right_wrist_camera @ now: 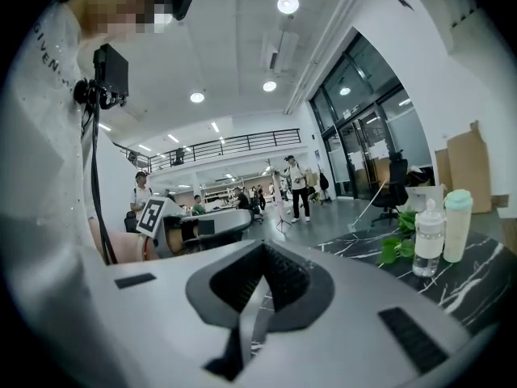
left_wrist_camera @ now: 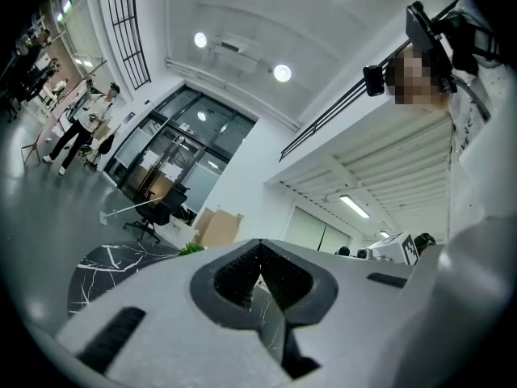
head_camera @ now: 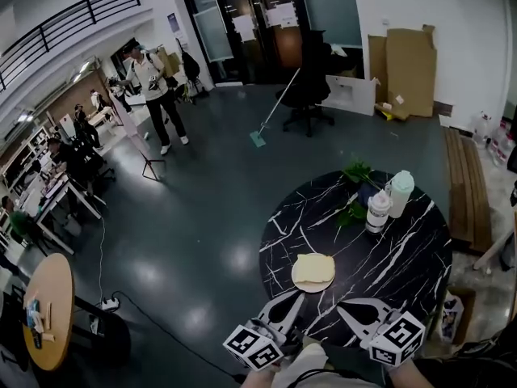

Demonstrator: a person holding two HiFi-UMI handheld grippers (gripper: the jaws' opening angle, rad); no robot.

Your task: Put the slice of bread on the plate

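A pale slice of bread (head_camera: 313, 268) lies flat on a small round plate (head_camera: 298, 284) near the front edge of the black marble table (head_camera: 404, 257). My left gripper (head_camera: 296, 299) hovers just in front of the plate, a little to its left, with its jaws together and nothing between them. My right gripper (head_camera: 346, 306) hangs to the right of the plate at the table's near edge, shut and empty too. The left gripper (left_wrist_camera: 259, 249) and the right gripper (right_wrist_camera: 262, 253) each show closed pads in their own views. Neither of those views shows the bread or the plate.
Two bottles (head_camera: 378, 210) (head_camera: 400, 192) and a green plant (head_camera: 354, 212) stand on the far side of the table; the right gripper view shows the bottles (right_wrist_camera: 428, 239) too. An office chair (head_camera: 311, 87), a mop (head_camera: 271, 111), cardboard (head_camera: 408, 59) and people (head_camera: 157, 95) are beyond.
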